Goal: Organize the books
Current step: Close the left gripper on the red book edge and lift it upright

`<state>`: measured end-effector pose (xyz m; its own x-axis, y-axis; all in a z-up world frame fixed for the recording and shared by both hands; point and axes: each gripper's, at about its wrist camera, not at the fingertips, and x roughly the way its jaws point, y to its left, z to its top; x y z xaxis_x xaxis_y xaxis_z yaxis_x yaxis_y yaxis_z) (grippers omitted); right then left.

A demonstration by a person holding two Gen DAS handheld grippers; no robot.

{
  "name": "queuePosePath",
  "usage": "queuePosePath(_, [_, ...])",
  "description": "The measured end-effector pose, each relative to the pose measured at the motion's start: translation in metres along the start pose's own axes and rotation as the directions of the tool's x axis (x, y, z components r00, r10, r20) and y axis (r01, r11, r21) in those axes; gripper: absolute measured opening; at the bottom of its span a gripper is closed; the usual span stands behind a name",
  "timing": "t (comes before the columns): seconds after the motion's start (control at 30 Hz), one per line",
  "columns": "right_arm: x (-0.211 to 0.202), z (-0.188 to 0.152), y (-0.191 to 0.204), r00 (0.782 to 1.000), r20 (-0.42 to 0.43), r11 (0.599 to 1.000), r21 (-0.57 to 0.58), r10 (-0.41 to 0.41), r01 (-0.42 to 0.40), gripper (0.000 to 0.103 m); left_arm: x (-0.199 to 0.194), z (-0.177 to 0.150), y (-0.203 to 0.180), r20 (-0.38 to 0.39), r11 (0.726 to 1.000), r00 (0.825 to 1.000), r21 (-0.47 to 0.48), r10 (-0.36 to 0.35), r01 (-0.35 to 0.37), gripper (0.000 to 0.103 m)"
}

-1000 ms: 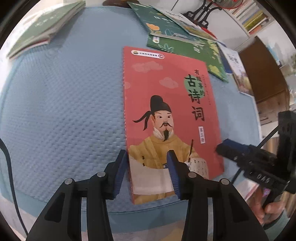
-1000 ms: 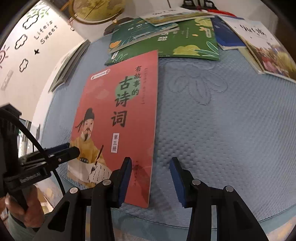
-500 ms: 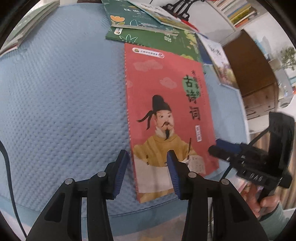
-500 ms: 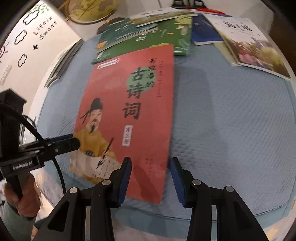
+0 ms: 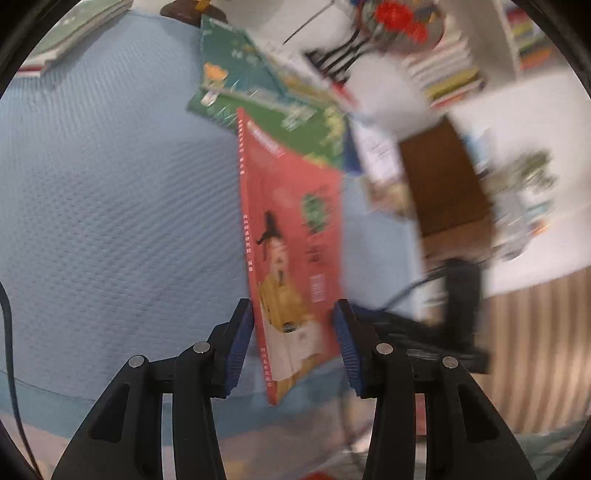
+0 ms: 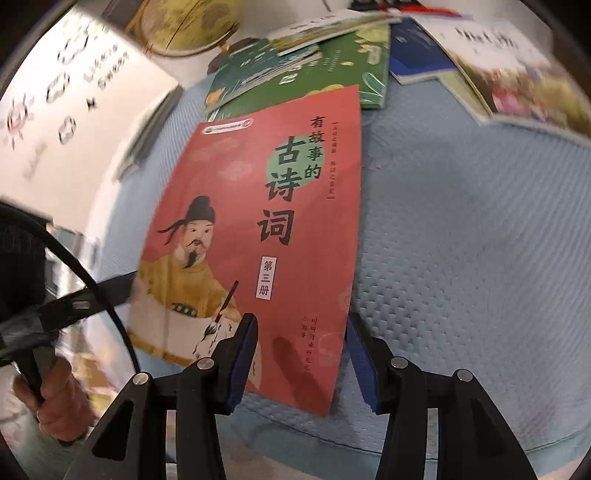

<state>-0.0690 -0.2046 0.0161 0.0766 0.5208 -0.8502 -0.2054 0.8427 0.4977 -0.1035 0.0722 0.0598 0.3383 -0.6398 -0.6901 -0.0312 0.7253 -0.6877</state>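
Observation:
A red book with a man in a yellow robe on its cover (image 6: 258,229) lies on the blue quilted surface (image 6: 461,240), its near end over the front edge. My right gripper (image 6: 301,350) is open, its jaws either side of the book's near right corner. My left gripper (image 5: 293,343) is open around the book's near left end (image 5: 291,258), seen steeply edge-on; its left pad (image 5: 240,336) is at the spine. The left gripper also shows in the right wrist view (image 6: 85,302), at the book's left edge.
Green books (image 6: 295,74), a blue book (image 6: 417,51) and a pale picture book (image 6: 517,74) lie overlapped at the far side. A book stack (image 5: 74,33) sits far left. A globe (image 6: 188,26), a wooden cabinet (image 5: 443,181) and bookshelves (image 5: 443,74) stand beyond.
The left gripper has rolled, so its view is tilted and blurred and the book looks edge-on. The right gripper has moved in, with the book's near right corner now between its jaws.

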Motion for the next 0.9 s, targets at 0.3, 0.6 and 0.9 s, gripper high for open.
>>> queuePosePath(0.3, [-0.005,-0.005,-0.011,0.998,0.016,0.998,0.031,0.061,-0.061,0.049,0.039,-0.014,0.013,-0.040,0.997,0.999,-0.075,0.032,-0.035,0.022])
queuePosePath(0.6, [-0.016,0.005,-0.003,0.998,-0.016,0.997,0.048,0.057,-0.056,0.049,0.042,-0.006,-0.004,0.001,0.980,0.994,-0.162,-0.113,0.112,0.013])
queuePosePath(0.9, [-0.016,0.011,-0.055,0.936,0.016,0.892,0.298,0.351,-0.340,0.060,0.056,0.007,-0.006,0.010,0.904,0.946,-0.290,-0.325,0.314,0.013])
